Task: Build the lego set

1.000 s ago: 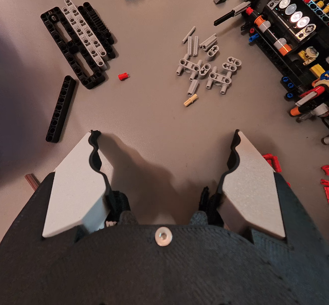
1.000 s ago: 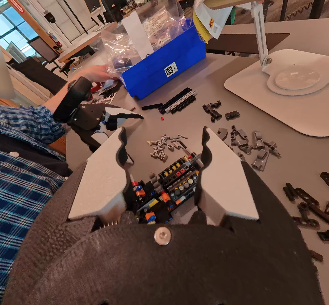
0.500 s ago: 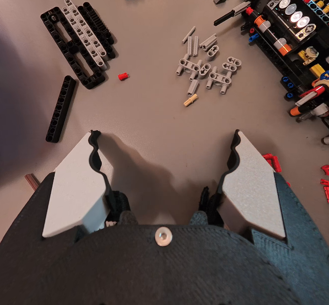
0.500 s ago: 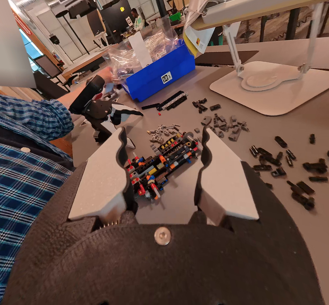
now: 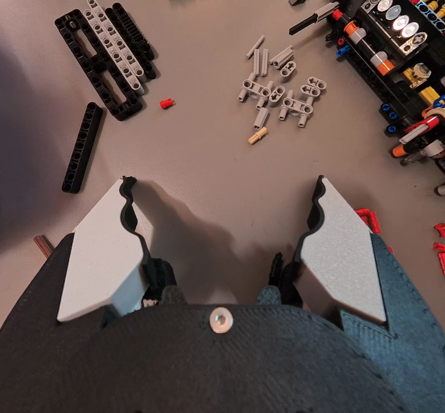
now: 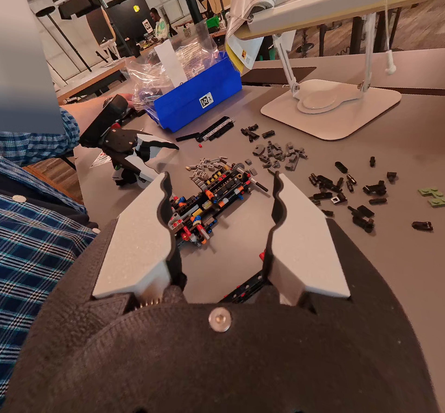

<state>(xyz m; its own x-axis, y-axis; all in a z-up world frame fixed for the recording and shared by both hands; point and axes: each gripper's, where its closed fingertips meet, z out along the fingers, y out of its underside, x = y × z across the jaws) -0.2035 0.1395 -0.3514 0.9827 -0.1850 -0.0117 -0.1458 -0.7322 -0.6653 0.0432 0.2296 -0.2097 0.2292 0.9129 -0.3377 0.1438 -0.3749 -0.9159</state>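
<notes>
- Blue bin point(image 6: 187, 102), mid-frame in right wrist view: white sticker point(image 6: 206, 99) on its front w/ black square code + a digit.
- White slip point(image 6: 169, 64) standing in the bin: small print at its foot, too small to read.
- Clear bags point(image 6: 192, 64) in the bin: tiny printed marks, not legible.
- Booklet point(image 6: 240, 49) hanging off the stand, upper centre: yellow edge w/ small red-yellow logo patch.
- Dark screen point(image 6: 130, 16), upper left bkgd: yellow mark; white code card point(image 6: 146, 25) just below it.
- Black tile point(image 6: 335, 199), right of centre: white square print.
- Left wrist view: nothing readable.
</notes>
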